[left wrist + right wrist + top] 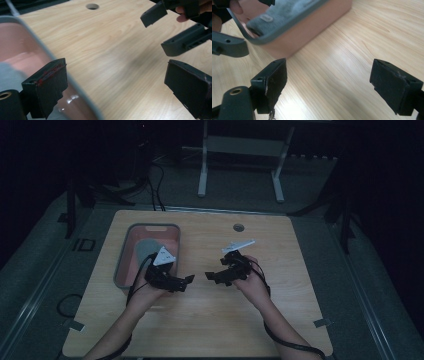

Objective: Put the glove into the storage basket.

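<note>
A: Two claws meet over the middle of a pale wooden surface (210,320). The left claw (186,281) sits just beside the near right corner of a pink tub (131,236) with a grey rim, and the right claw (211,276) faces it across a short gap.

B: How do the jaws stand?

A: Both are spread wide with nothing between them. In the left gripper view the left claw (115,82) has one jaw over the tub's rim (37,42) and the other over bare wood; in the right gripper view the right claw (328,85) frames only wood grain.

B: And the tub's contents?

A: A grey cloth (145,249) lies inside, toward the near end, untouched by either claw. The right gripper view shows the grey cloth (282,12) resting against the tub's wall (312,27).

B: Anything else on the surface?

A: A round cable hole (238,227) near the far edge
</note>
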Motion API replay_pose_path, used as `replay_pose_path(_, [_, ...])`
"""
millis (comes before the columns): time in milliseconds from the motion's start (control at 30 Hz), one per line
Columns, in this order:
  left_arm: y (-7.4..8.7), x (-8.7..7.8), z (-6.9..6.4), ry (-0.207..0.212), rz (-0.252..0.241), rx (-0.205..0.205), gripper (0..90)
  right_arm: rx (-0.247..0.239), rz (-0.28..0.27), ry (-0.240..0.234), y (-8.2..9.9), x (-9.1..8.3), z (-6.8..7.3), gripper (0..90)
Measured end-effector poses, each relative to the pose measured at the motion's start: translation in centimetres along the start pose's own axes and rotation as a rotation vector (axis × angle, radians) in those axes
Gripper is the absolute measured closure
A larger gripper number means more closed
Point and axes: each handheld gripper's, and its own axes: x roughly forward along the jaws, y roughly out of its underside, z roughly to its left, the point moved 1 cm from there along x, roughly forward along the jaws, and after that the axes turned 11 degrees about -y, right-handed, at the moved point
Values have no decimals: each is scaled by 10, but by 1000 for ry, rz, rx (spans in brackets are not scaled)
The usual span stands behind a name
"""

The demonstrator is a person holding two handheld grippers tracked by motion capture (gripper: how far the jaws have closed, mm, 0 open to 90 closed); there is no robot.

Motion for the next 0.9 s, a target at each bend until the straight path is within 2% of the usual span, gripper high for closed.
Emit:
replay_pose_path(200, [5,12,-21,52,15,37,51,0,9,23,23,-16,-10,142])
replay_pose_path(333, [10,18,-34,49,-5,70,51,-6,-6,35,39,-27,-14,142])
replay_pose_path(533, [19,27,-55,98,4,113,51,-42,0,42,65,-40,-18,142])
replay_pose_path(900, [40,48,-78,159,24,101,51,-75,-7,24,111,-53,-25,140])
